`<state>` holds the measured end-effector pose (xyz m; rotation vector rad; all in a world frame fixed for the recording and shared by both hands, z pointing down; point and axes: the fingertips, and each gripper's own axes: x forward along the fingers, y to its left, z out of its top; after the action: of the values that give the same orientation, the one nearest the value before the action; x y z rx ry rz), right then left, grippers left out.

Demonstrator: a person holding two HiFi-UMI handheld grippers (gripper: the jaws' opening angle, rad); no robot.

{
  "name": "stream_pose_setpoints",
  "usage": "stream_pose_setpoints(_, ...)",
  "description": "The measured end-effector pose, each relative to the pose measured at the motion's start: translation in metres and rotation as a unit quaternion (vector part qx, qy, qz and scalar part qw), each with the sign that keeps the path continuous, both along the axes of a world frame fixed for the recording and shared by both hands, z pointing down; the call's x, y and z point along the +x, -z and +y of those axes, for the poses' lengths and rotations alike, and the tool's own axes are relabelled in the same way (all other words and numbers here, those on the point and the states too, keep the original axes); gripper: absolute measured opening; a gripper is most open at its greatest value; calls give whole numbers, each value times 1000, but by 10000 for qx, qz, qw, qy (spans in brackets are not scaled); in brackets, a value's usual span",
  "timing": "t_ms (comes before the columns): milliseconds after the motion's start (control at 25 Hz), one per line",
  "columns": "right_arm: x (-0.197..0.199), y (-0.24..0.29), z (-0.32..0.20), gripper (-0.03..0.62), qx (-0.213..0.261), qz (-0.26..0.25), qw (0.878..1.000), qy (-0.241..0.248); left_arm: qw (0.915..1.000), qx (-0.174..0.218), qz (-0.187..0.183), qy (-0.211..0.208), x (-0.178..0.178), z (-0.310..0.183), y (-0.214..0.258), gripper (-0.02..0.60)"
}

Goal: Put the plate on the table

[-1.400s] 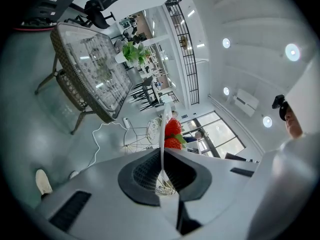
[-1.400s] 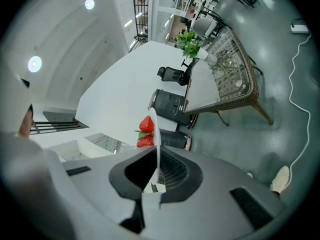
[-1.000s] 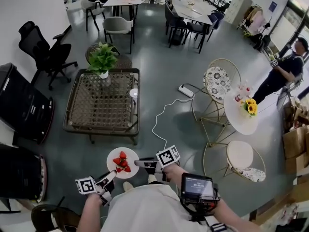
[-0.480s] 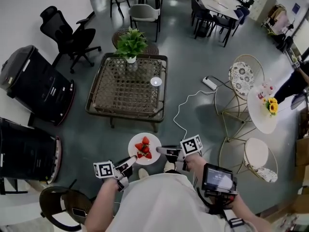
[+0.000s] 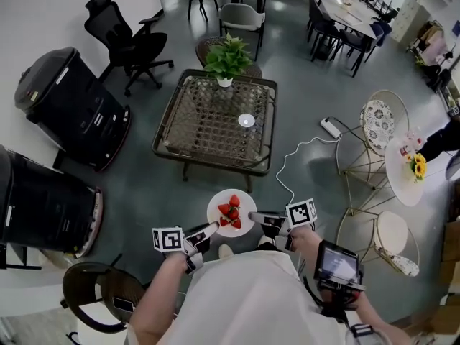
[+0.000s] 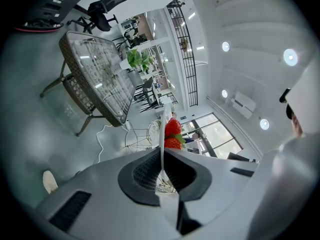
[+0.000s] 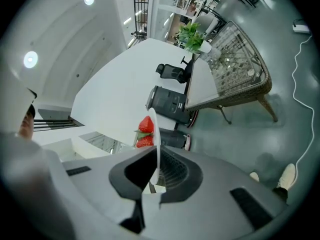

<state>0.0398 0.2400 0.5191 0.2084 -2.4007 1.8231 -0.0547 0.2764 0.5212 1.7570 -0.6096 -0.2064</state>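
Left gripper (image 5: 210, 228) and right gripper (image 5: 253, 216) each have their jaws nearly closed, pinching the thin rim of the white plate (image 5: 242, 200) from opposite sides, the left at its near-left edge and the right at its right edge. The plate is round, so it has no long axis. It is carried level and face up, and in both gripper views it shows edge-on as a thin white line running out from between the pads. Red strawberries (image 5: 229, 210) lie in a small heap at its middle. The plate hangs in the air above the grey floor, just in front of the person's chest and near the closest edge of the table (image 5: 201, 113), but not over it. The table is a low one with woven sides and a glass top; a potted plant (image 5: 227, 60) stands at its far edge and a small round white object (image 5: 246, 120) sits toward its right side. Compared with a second ago, the table and plant lie further right in the head view, the two black machines at the left fill more of it, and the person in dark clothes at the right edge has almost left it. Both grips on the plate look the same. Each gripper's cube carries black-and-white square markers. The print on the screen of the device (image 5: 336, 264) strapped near the right wrist is too small to read.
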Motion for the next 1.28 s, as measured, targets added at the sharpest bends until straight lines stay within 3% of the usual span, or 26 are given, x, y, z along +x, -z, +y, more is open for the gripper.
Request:
stream_pose_setpoints(640,-45,4,7,14,91,115,9997,209,9995,-104,249,154,-40,12,-2,15)
stream_pose_setpoints(1280,-72,4,-13,14,149,204,9995,209,9994,-34,216,263,-69,-7,-2,15)
